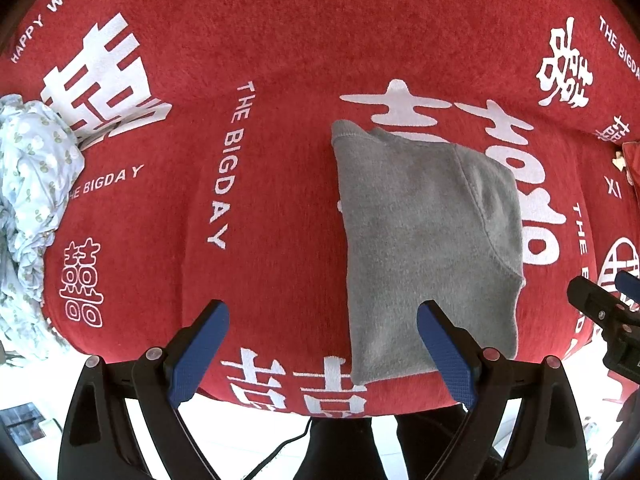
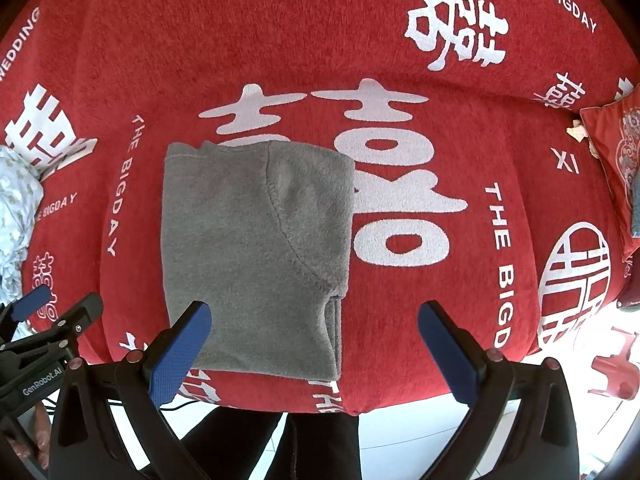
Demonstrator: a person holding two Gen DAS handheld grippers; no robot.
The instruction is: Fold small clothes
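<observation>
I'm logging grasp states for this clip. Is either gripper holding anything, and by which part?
Nothing is held. The left gripper and right gripper are both open above the folded gray garment.

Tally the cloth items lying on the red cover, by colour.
Grey: 1, the folded garment
Pale blue patterned: 1, the crumpled garment
Red: 1, the cushion at the right edge
Total: 3

- A folded grey fleece garment (image 2: 256,248) is occupying the middle of the red printed blanket (image 2: 400,60).
- A crumpled pale blue floral cloth (image 1: 28,184) is crowding the left edge.
- A red embroidered cushion (image 2: 616,160) is blocking the right.
</observation>
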